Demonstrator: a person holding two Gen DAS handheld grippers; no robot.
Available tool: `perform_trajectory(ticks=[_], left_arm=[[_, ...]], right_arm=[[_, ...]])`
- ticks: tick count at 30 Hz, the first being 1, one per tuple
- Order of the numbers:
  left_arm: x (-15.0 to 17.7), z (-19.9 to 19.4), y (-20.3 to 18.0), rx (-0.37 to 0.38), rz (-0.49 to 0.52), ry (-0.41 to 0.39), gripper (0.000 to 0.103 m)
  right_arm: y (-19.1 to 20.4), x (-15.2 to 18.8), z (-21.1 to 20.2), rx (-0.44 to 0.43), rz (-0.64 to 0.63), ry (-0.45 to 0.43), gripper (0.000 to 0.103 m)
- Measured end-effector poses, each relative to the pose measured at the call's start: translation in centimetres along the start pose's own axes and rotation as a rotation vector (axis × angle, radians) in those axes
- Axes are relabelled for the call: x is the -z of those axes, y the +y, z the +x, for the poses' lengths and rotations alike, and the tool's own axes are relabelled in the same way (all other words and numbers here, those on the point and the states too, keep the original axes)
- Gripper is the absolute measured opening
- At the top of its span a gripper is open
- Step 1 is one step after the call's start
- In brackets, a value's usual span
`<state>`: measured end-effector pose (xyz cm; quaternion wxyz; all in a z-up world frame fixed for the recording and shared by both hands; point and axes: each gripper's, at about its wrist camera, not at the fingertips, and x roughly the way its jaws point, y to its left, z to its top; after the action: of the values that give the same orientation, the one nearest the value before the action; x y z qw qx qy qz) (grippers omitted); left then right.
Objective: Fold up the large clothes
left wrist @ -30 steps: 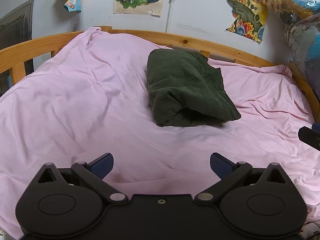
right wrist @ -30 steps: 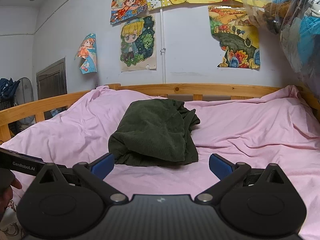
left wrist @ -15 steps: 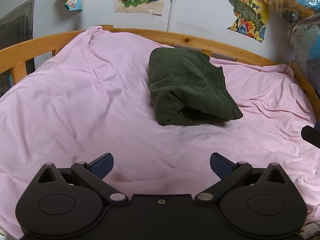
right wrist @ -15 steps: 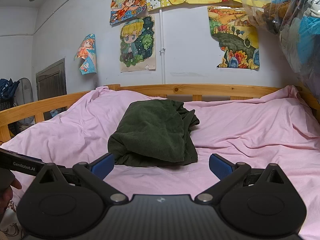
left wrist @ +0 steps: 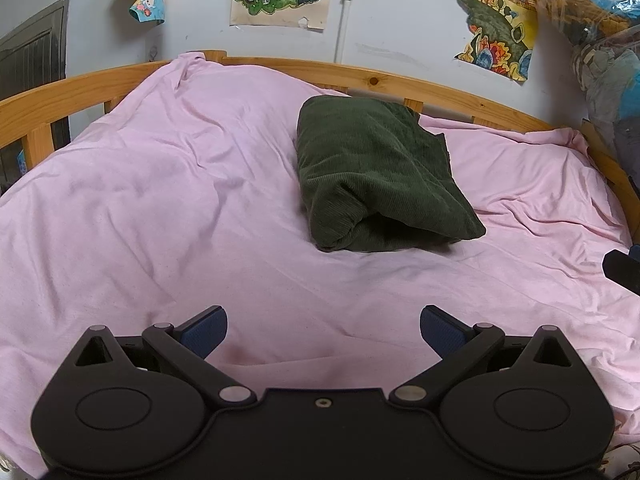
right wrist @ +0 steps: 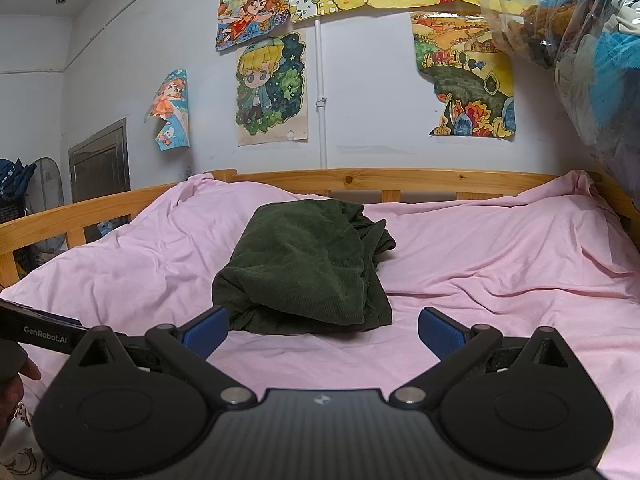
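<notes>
A dark green corduroy garment point(left wrist: 372, 176) lies folded into a compact bundle on the pink sheet point(left wrist: 160, 208), toward the far side of the bed. It also shows in the right wrist view point(right wrist: 304, 272). My left gripper point(left wrist: 323, 330) is open and empty, held well back from the bundle over the sheet. My right gripper point(right wrist: 323, 330) is open and empty, just short of the bundle's near edge. The right gripper's tip shows at the right edge of the left wrist view point(left wrist: 624, 270).
A wooden bed rail point(left wrist: 440, 90) runs round the far and side edges of the bed. Posters point(right wrist: 272, 88) hang on the wall behind. A plastic bag of clothes point(right wrist: 580, 40) hangs at the upper right. The left gripper's body point(right wrist: 36, 330) sits at the left.
The left wrist view has tilted down a little, so the bundle sits slightly lower in frame. The garment itself has not moved and both grippers stay open.
</notes>
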<state>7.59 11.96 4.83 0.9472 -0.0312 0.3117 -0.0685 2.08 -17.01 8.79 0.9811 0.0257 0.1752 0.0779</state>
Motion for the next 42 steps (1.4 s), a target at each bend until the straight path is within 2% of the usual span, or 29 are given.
perform_trajectory(ticks=[42], left_arm=[[-0.09, -0.34, 0.03, 0.011, 0.015, -0.002, 0.102]], right_arm=[[-0.03, 0.32, 0.02, 0.004, 0.002, 0.002, 0.103]])
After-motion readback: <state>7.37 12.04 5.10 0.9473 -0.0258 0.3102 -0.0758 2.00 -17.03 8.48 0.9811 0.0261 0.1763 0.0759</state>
